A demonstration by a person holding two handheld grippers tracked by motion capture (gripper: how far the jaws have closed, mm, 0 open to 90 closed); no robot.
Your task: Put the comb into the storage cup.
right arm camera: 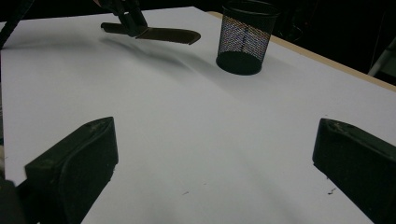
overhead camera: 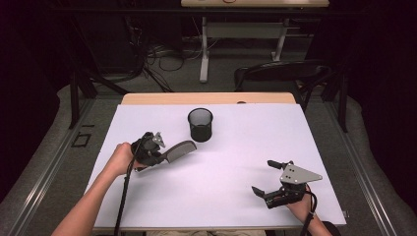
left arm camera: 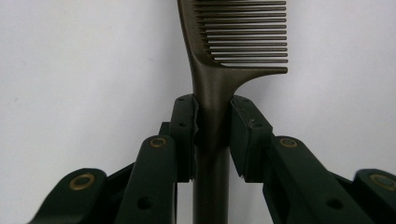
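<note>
Comb (overhead camera: 179,149) is in the left gripper (overhead camera: 164,156), held clear of the white counter (overhead camera: 221,162) toward its left edge, just short of the black mesh cup (overhead camera: 200,124) that stands upright near the middle of the far edge. In the high view the comb's toothed end points at the cup but remains apart from it, not over the rim. The right gripper (overhead camera: 263,178) rests near the near right corner, jaws apart and nothing between them.

Left gripper view: the two jaws are clamped on the comb's handle (left arm camera: 211,140), one pad (left arm camera: 184,135) against each side, just below where the teeth (left arm camera: 245,32) begin. The handle runs straight up between them; the teeth face right in this view. Bare counter lies behind.

Right gripper view: both jaws stand wide at the bottom corners, with empty counter surface between. Farther off, the comb (right arm camera: 168,35) hangs above its own shadow, near the far left corner as this view shows it, and the mesh cup (right arm camera: 243,37) stands to its right, well apart from these jaws.

Assessment: pick-up appears complete and the grip looks secure. Outstanding, as judged: carrying the comb over the cup, tilting it toward upright, lowering it in, and releasing. The cup's contents cannot be told.
</note>
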